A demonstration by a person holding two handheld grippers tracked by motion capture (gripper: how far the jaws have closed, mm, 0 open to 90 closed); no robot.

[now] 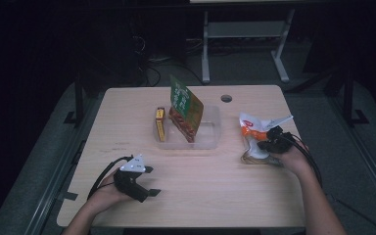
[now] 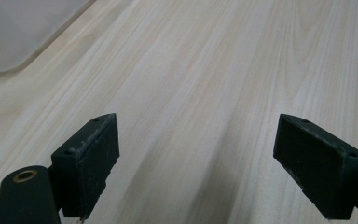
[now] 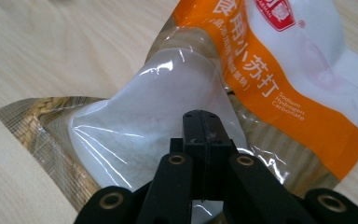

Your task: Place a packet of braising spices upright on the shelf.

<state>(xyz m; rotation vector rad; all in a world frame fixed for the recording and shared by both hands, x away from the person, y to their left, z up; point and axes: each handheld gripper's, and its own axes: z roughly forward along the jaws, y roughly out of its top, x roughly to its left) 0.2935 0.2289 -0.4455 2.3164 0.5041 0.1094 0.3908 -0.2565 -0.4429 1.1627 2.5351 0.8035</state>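
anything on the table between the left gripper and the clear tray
No, only bare wood lies between the left gripper and the clear tray, as the high view shows.

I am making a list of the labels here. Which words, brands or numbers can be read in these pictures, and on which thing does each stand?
"Sodium Hydrogen Carbonate": on the orange band of the powder bag.
Chinese characters above it on the same band: visible, but I cannot transcribe them surely.
Red logo at the bag's top: too blurred.
Green packet standing in the clear tray: print too small.
Yellow box: print too small.
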